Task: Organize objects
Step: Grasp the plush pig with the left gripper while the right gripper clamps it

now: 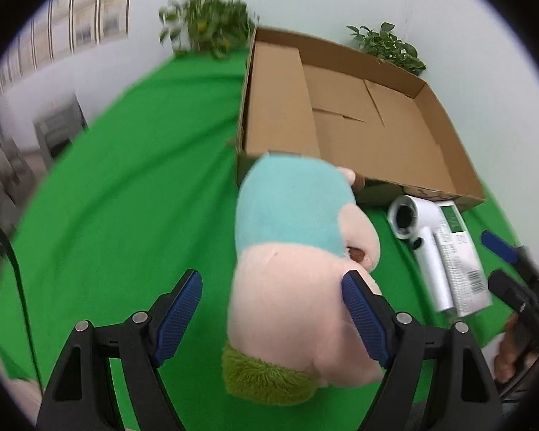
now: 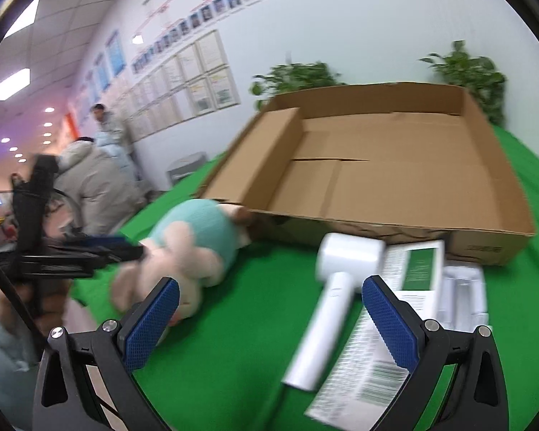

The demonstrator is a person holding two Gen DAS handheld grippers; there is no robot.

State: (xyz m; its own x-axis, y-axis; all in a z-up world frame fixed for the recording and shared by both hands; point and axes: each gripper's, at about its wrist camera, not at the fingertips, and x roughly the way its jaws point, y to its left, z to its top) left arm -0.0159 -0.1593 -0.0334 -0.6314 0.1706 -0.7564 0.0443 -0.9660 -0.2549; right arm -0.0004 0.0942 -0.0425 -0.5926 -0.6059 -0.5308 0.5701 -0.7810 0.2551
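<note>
The plush (image 1: 298, 273) lies on the green cloth (image 1: 125, 197) just in front of the box's (image 1: 341, 115) near wall, its teal end touching or almost touching that wall and its pink end toward the left gripper (image 1: 273, 319). That gripper stands spread wide around the pink end: the right pad looks to be touching the plush, while the left pad is apart from it, so nothing is grasped yet. The step in hand is probably taking the plush to lift it into the box; to do it well, I would centre the jaws across the pink body rather than the green tuft, close until the stuffing gives, and lift clear of the near wall before moving over the box floor. The plush is soft, fuzzy and rounded, so it should compress and may sag or slip if pinched only at an edge. The box is shallow brown corrugated cardboard, flat-floored with folded flaps. To the right of the plush, also before the box, lie a smooth white hair dryer (image 2: 337, 287) and a flat printed carton (image 2: 384, 341) beside it. The right gripper (image 2: 269, 327) is released, jaws apart around the dryer's handle without gripping it. Blur softens details.
</note>
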